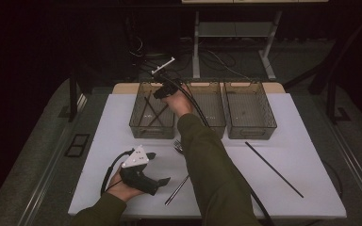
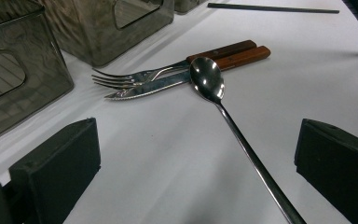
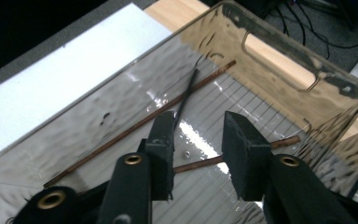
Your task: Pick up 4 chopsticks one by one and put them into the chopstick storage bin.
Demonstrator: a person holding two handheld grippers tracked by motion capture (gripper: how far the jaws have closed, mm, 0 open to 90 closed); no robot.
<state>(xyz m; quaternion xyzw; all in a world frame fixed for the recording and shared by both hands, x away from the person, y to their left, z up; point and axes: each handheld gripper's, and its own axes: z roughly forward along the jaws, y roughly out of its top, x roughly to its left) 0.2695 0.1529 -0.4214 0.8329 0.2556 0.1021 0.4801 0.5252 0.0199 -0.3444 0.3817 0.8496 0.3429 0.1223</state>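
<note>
My right gripper (image 3: 198, 140) is open over the left bin (image 3: 279, 74), the black chopstick (image 3: 185, 100) dropped inside. I should lift straight up. My left gripper (image 2: 196, 154) waits open near the spoon (image 2: 207, 81).

The right gripper (image 1: 162, 91) reached to upper centre of the high view, arm stretched out, jaws parted. The left gripper (image 1: 158, 168) rested at lower left, jaws wide.
</note>
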